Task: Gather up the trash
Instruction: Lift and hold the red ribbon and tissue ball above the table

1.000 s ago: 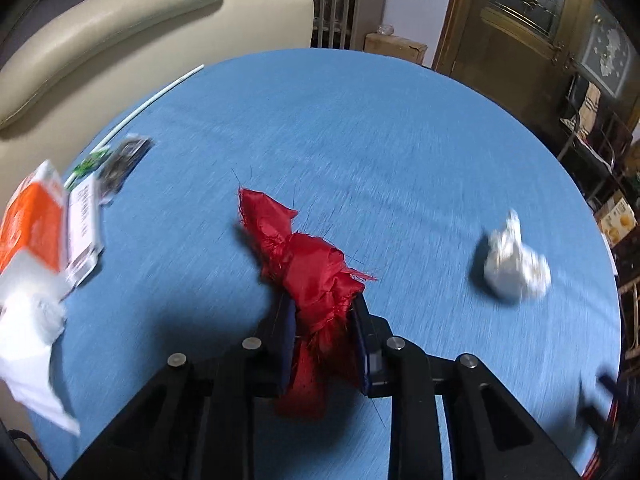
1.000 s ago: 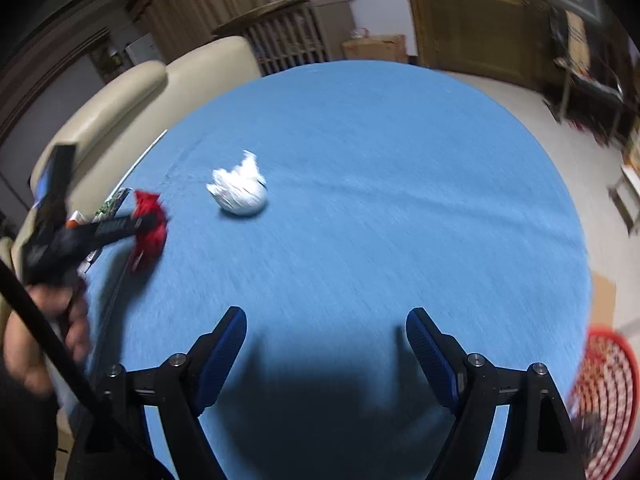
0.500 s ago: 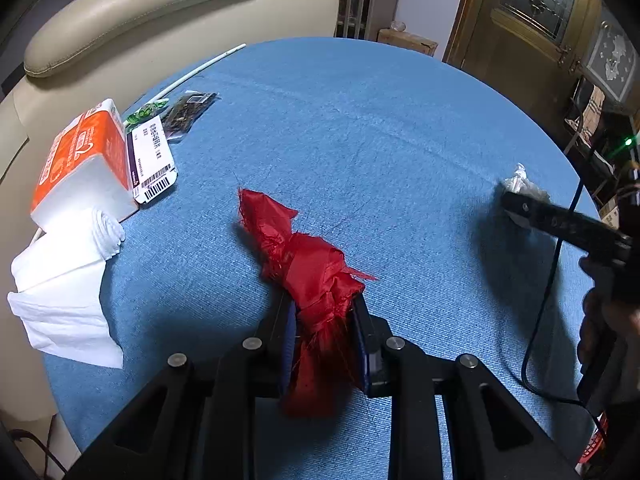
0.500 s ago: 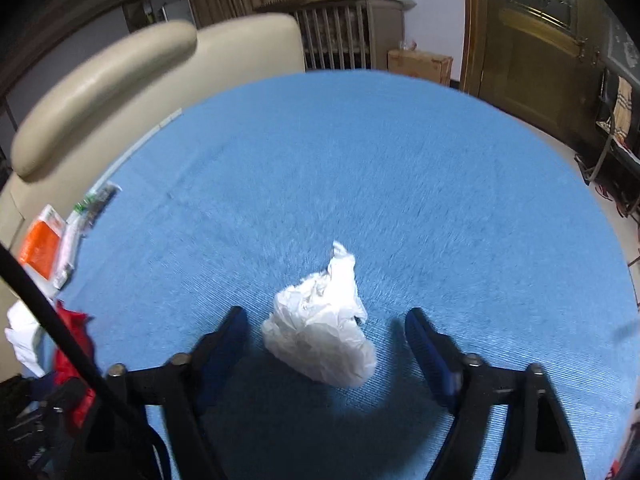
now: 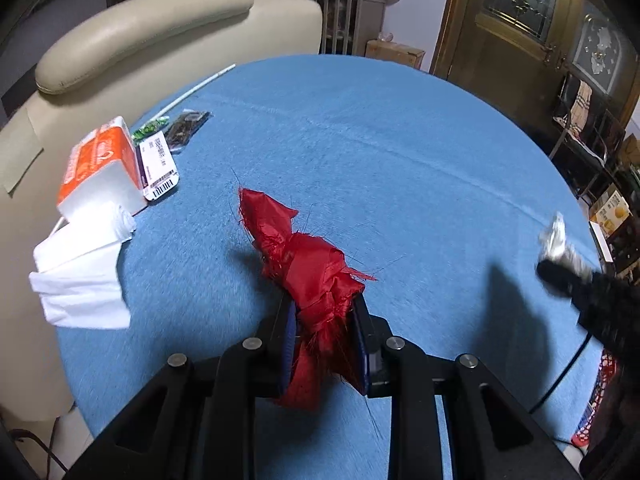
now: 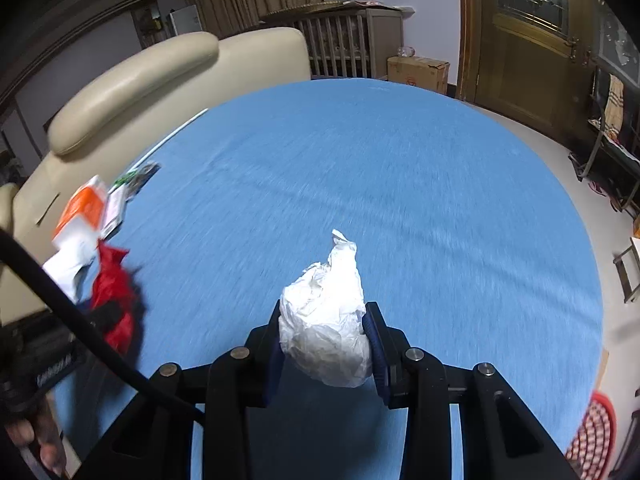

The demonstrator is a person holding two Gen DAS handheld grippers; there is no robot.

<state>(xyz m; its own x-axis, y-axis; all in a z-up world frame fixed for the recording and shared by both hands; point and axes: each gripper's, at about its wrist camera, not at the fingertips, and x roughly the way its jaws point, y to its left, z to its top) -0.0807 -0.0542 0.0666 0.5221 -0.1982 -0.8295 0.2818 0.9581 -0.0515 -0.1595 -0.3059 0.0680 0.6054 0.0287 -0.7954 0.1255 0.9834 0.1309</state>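
My left gripper (image 5: 325, 320) is shut on a crumpled red cloth scrap (image 5: 308, 256) and holds it over the blue round table (image 5: 400, 152). My right gripper (image 6: 325, 332) is shut on a crumpled white paper ball (image 6: 326, 320) above the table. The right gripper with the paper ball (image 5: 556, 236) shows at the right edge of the left wrist view. The left gripper with the red scrap (image 6: 114, 300) shows at the left of the right wrist view.
An orange-and-white tissue pack (image 5: 100, 168) with loose white tissues (image 5: 80, 272), a barcode card (image 5: 160, 168) and small wrappers (image 5: 184, 128) lie at the table's left edge. A cream sofa (image 5: 140, 40) stands behind. A red mesh basket (image 6: 596, 440) sits on the floor at the right.
My right gripper has closed on the white paper ball and lifted it. The left gripper still holds the red scrap, with its view shifted slightly.
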